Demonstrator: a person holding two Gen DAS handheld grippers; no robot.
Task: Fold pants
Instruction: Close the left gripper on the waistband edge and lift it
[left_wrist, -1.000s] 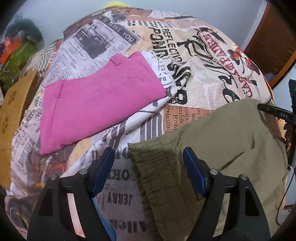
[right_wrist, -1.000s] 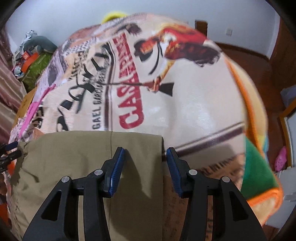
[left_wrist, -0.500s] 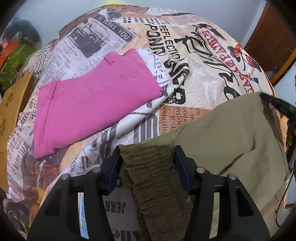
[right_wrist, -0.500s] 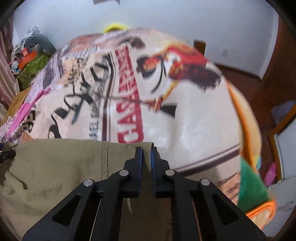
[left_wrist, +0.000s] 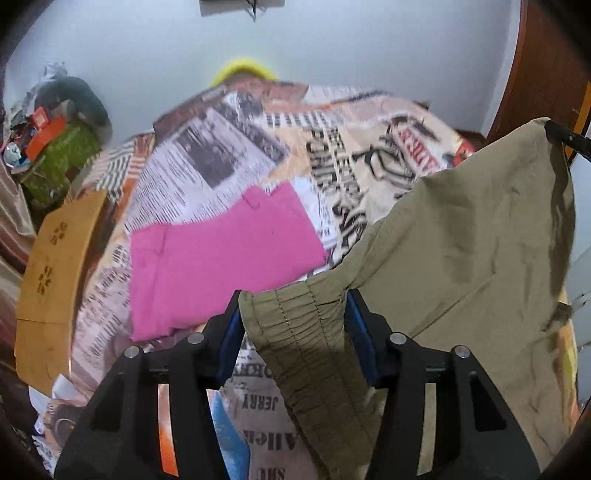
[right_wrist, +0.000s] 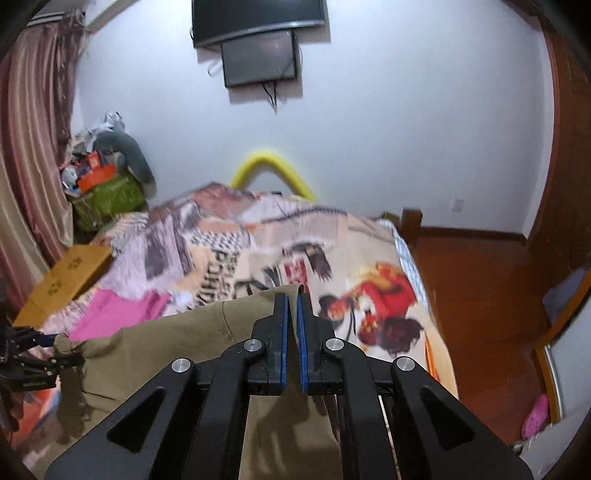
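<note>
Olive-green pants hang lifted above the bed between my two grippers. My left gripper is shut on the bunched elastic waistband. My right gripper is shut on the pants' other top edge; its tip shows at the upper right of the left wrist view. The left gripper also shows at the left edge of the right wrist view, pinching the cloth's corner.
Folded pink pants lie on the newspaper-print bedspread to the left. A cardboard box stands beside the bed on the left. Clutter with a green bag sits in the far left corner. Wooden floor lies to the right.
Both grippers have closed on the olive pants and raised them off the bed. The views have tilted up toward the far wall.
</note>
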